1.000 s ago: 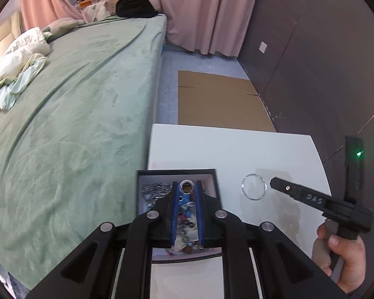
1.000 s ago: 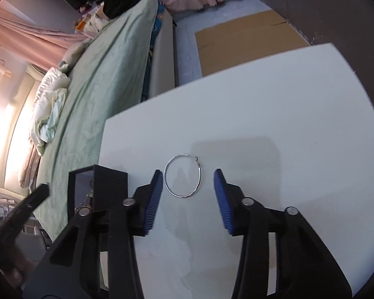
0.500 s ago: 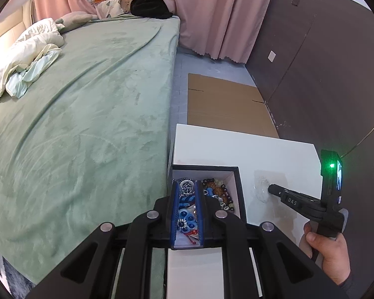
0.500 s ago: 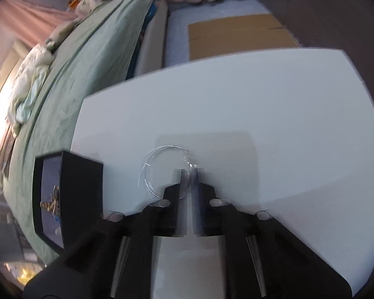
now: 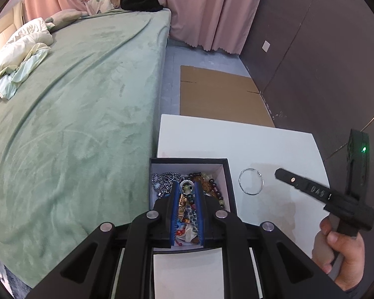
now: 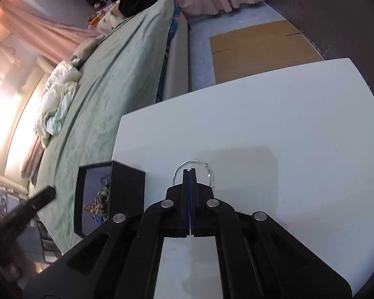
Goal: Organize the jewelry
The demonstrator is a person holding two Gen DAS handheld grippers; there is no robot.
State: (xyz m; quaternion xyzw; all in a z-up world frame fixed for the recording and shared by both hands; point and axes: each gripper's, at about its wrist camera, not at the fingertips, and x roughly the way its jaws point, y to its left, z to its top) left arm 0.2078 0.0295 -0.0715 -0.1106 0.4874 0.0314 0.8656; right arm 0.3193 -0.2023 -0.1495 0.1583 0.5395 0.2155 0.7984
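Beside the black jewelry box (image 5: 229,174), on the white desk (image 5: 274,144), lies the thin silver hoop (image 5: 251,181), flat and by itself. My right tongs (image 6: 189,172) have just been closing and now sit together with nothing visibly between the pads; from the left wrist view their tip hangs just off the hoop's far side, apart from the wire. I judge that pinch missed. To do it well, I would reopen, straddle one arc of the wire, press low to the desk and close slowly. My left tongs (image 5: 187,186) hover over the box, nearly together on a small ring (image 5: 187,185).
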